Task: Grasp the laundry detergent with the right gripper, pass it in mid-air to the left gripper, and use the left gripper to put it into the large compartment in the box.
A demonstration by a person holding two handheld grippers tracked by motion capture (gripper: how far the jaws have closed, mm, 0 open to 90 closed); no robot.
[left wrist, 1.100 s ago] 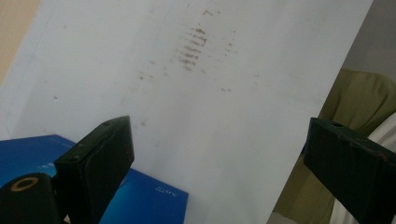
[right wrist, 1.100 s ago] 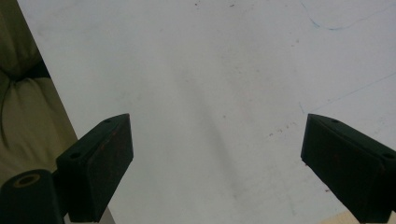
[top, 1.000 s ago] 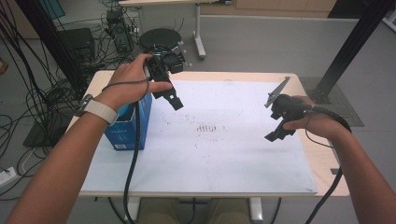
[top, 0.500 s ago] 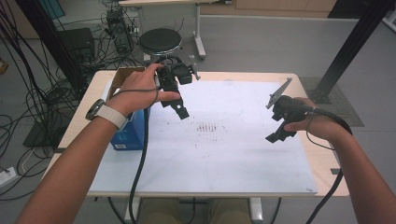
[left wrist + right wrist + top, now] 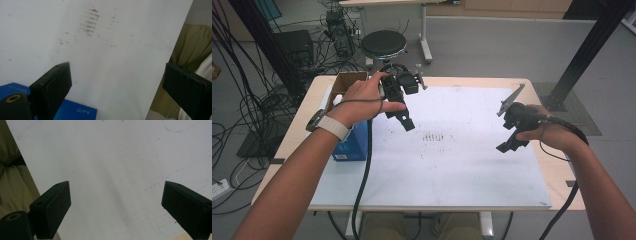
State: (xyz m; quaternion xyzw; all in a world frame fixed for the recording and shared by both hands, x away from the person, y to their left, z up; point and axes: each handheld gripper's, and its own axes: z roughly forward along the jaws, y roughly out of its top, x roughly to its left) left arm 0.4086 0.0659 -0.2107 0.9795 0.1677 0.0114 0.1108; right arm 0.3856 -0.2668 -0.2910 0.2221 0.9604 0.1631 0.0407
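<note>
Both my tongs wide open, nothing held. L tongs (image 5: 404, 121) hover by blue box (image 5: 352, 145) — R tongs (image 5: 510, 142) over white sheet (image 5: 452, 160) on counter.

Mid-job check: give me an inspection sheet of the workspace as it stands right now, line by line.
Surface: wooden table under a white sheet with a patch of brownish smudges.
Job's things: blue box at the sheet's left edge; open cardboard box behind it.
Clutter: nothing seen.
Grippers: left claw above the sheet near the blue box, jaws wide apart, empty; right claw over the sheet's right side, jaws wide apart, empty.
Cables: one black cable trails from each claw toward the near table edge.
Surroundings: round black stool behind the table, tangled cables on the floor at left.
</note>
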